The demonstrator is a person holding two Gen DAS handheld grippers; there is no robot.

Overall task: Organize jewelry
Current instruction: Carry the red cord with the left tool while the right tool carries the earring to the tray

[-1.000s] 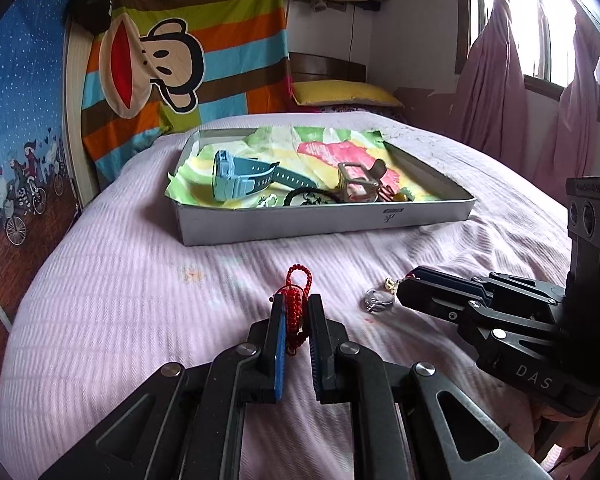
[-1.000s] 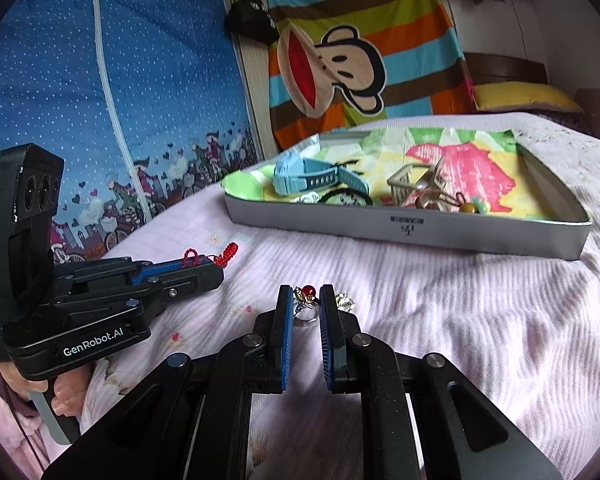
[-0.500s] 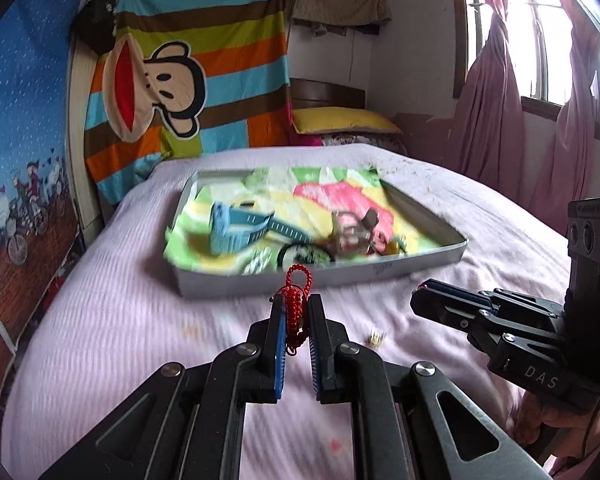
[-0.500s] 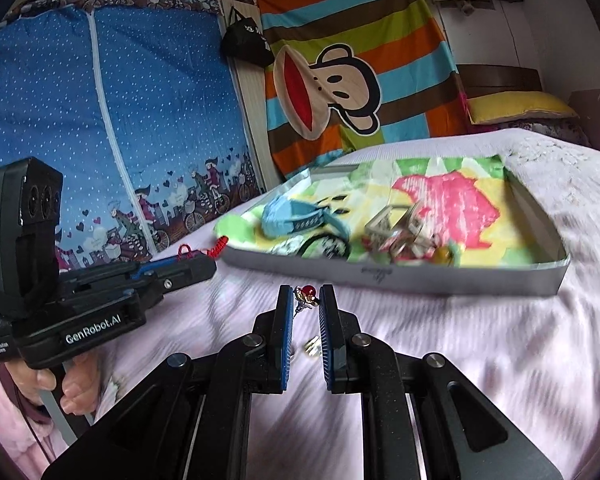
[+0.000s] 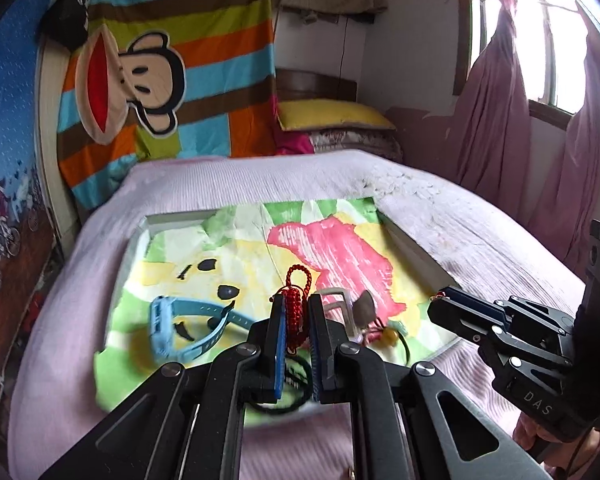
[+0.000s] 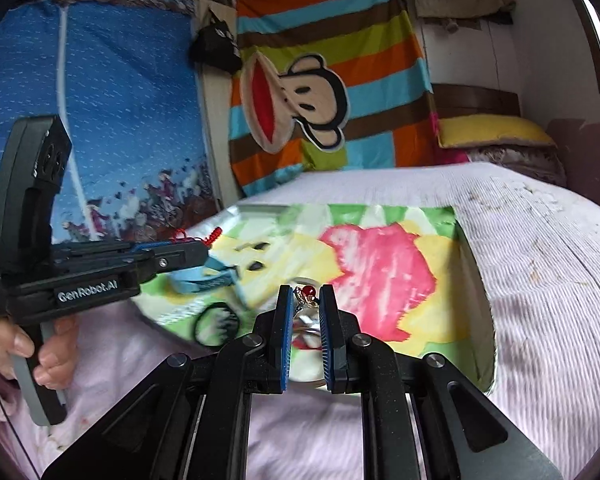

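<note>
Two grippers hang above a shallow grey tray (image 5: pixel 414 248) that sits on a pale lilac bedspread (image 5: pixel 228 176). The left gripper (image 5: pixel 296 320) is clamped on a red braided cord (image 5: pixel 296 300), a thick knotted bundle pinched between the blue pads with a loop standing up beyond the fingertips. The right gripper (image 6: pixel 305 312) pinches a small ring (image 6: pixel 307 295) topped with a round red stone in a gold-coloured setting; its metal band shows blurred between the fingers. Both pieces are held over the near part of the tray, clear of its floor.

Inside the tray lies a crumpled sheet of paper (image 5: pixel 340 248) painted in pink, yellow and green. On it, near left, rests a light blue watch (image 5: pixel 180 328) with its strap curled on edge. A black elastic band (image 6: pixel 216 324) lies at the near edge, and a blurred cluster of small metal pieces (image 5: pixel 360 312) sits just right of the left gripper's fingers. A hand (image 6: pixel 40 352) grips the left tool's handle.
</note>
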